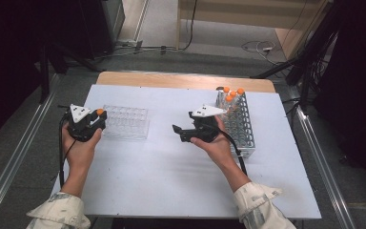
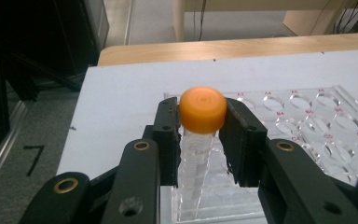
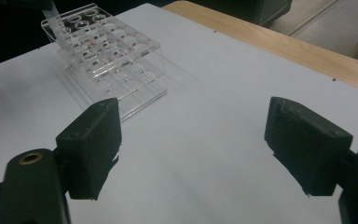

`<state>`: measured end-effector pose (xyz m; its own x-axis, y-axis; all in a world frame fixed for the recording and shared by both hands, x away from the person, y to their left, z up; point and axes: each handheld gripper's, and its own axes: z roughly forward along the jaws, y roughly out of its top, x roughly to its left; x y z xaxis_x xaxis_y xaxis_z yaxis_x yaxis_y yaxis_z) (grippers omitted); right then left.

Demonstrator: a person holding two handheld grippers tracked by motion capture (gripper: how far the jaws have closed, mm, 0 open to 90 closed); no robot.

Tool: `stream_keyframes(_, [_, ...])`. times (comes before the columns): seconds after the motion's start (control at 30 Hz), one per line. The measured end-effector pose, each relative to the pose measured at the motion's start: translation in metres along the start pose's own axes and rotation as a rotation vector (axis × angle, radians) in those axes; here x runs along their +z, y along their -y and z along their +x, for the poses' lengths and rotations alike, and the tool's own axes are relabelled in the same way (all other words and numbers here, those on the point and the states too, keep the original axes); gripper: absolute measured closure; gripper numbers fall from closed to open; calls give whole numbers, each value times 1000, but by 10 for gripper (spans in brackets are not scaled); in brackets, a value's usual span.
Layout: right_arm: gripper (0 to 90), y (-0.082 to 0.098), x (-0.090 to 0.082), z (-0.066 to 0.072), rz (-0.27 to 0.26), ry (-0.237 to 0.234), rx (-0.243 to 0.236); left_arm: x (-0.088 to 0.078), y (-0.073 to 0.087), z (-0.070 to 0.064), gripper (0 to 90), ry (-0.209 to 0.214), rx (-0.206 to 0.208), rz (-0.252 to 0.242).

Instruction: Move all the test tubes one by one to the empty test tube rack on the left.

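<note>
Two tongs: left tongs (image 2: 200, 140) clamp a clear orange-capped tube (image 2: 196, 158); right tongs (image 3: 205, 149) gape wide, empty.

Black two-jaw grippers with brass-ringed screws, grey three-cornered top plates, trailing black cables; pale patterned sleeves.

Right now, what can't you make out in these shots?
- Tube bottom: left gripper view, cut off by the lower edge and hidden by the left gripper, so whether it sits in a clear rack hole is unclear.
- Red hole labels: same view, too small.
- Metal rack tube count: high view, too small and partly behind the right gripper.
</note>
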<state>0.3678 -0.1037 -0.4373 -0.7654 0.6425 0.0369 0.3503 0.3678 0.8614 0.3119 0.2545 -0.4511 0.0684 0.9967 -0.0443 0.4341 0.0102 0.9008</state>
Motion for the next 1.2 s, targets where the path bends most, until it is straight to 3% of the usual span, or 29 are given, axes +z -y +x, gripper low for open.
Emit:
stream_keyframes(0.17, [176,0,-2,-2,-1,6,3,0,1,1,631,9,-15,-12])
stream_keyframes(0.3, [176,0,-2,-3,-2,5,6,-3,-2,0,473,36,-35,-28])
stream_keyframes(0.37, [176,0,-2,-3,-3,4,5,-4,-2,0,366,26,-37,-26])
stream_keyframes(0.47, [176,0,-3,-3,-4,5,6,-10,-4,2,313,16,-44,-36])
stream_keyframes(0.6, [176,-1,-4,-4,-10,11,7,-22,-9,0,284,22,-39,-55])
stream_keyframes(0.83, [176,-3,-11,-7,-23,23,14,-41,-16,-20,230,71,-38,-65])
stream_keyframes(1.2, [176,-3,-31,-25,-57,80,34,-49,-19,-49,226,157,-11,-72])
